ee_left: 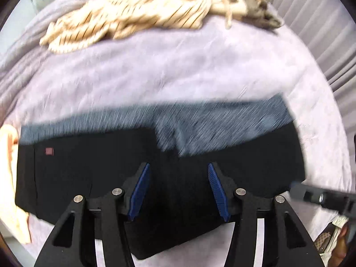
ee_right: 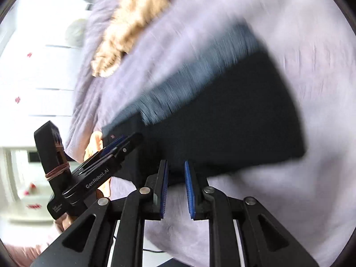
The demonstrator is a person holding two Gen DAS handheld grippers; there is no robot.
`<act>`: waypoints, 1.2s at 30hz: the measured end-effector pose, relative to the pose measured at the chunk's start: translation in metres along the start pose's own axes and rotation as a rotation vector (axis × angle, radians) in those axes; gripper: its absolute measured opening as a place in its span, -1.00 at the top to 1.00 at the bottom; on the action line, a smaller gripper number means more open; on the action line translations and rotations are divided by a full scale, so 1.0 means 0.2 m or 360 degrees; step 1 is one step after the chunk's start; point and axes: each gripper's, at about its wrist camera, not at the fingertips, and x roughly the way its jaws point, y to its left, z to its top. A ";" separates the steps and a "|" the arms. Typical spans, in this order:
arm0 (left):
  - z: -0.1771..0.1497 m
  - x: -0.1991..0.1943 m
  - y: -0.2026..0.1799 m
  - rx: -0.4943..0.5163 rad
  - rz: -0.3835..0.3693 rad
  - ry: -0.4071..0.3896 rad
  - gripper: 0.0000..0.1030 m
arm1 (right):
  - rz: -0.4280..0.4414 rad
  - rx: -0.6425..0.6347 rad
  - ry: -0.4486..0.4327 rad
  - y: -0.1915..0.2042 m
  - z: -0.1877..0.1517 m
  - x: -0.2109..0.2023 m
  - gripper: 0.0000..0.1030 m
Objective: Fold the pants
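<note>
Black pants lie folded flat on a lilac bedspread, with a grey inner band along the far edge and a small red label at the left. My left gripper is open and empty just above the pants' near side. The pants also show in the right wrist view. My right gripper is open with a narrow gap, empty, at the pants' near edge. The left gripper shows at left in the right wrist view. Both views are motion-blurred.
A beige striped garment lies crumpled at the far side of the bed. A peach cloth lies at the left edge. White furniture stands beyond the bed in the right wrist view.
</note>
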 end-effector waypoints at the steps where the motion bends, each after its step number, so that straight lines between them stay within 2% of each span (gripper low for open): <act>1: 0.02 -0.01 -0.01 0.0027 -0.0010 -0.0015 -0.13 | -0.0050 -0.0029 -0.0050 -0.01 0.07 -0.03 0.64; 2: 0.04 0.00 -0.03 0.0056 -0.0015 -0.0029 -0.40 | -0.0093 -0.0030 -0.0073 -0.02 0.13 -0.03 0.64; 3: 0.06 0.02 -0.07 0.0080 -0.0004 -0.0049 -0.58 | -0.0137 -0.0012 -0.0096 -0.06 0.19 -0.02 0.64; 5: 0.08 0.10 -0.12 0.0103 0.0056 -0.0058 -0.58 | -0.0183 0.0039 -0.0114 -0.13 0.29 0.04 0.64; 7: 0.11 0.20 -0.13 0.0069 0.0142 0.0001 -0.58 | -0.0215 0.0112 -0.0073 -0.23 0.38 0.14 0.64; 9: 0.10 0.34 -0.06 -0.0005 0.0217 0.0090 -0.58 | -0.0223 0.0155 -0.0036 -0.30 0.43 0.24 0.75; 12: 0.10 0.40 0.07 -0.0152 0.0121 0.0115 -0.64 | -0.0240 0.0111 -0.0028 -0.29 0.46 0.34 0.79; 15: 0.09 0.35 0.11 -0.0114 0.0170 0.0111 -0.64 | -0.0261 0.0053 -0.0008 -0.21 0.45 0.30 0.70; 19: 0.04 0.28 0.15 -0.0051 0.0197 0.0120 -0.64 | -0.0155 -0.0091 0.0061 -0.05 0.30 0.21 0.69; 21: -0.01 0.27 0.17 -0.0040 0.0195 0.0143 -0.64 | -0.0092 -0.0153 0.0121 0.04 0.19 0.26 0.68; 23: -0.06 0.25 0.18 -0.0042 0.0198 0.0151 -0.64 | -0.0061 -0.0171 0.0238 0.08 0.05 0.37 0.68; 25: -0.10 0.21 0.20 -0.0063 0.0200 0.0152 -0.64 | -0.0051 -0.0074 0.0363 0.03 -0.09 0.50 0.69; 28: -0.13 0.14 0.23 -0.0069 0.0245 0.0161 -0.64 | 0.0080 0.0137 0.0320 -0.03 -0.20 0.47 0.69; 31: -0.17 0.04 0.25 -0.0060 0.0241 0.0155 -0.64 | 0.0053 0.0118 0.0330 -0.01 -0.24 0.39 0.68; 32: -0.18 0.01 0.25 -0.0052 0.0241 0.0161 -0.64 | 0.0007 0.0081 0.0335 0.00 -0.24 0.36 0.59; 34: -0.21 -0.04 0.24 -0.0046 0.0245 0.0160 -0.64 | -0.0049 0.0023 0.0329 0.02 -0.24 0.30 0.24; 35: -0.22 -0.05 0.23 -0.0047 0.0239 0.0156 -0.64 | -0.0061 0.0005 0.0313 0.03 -0.23 0.27 -0.07; 36: -0.24 -0.07 0.23 -0.0051 0.0232 0.0150 -0.64 | -0.0078 -0.0010 0.0293 0.04 -0.22 0.24 -0.24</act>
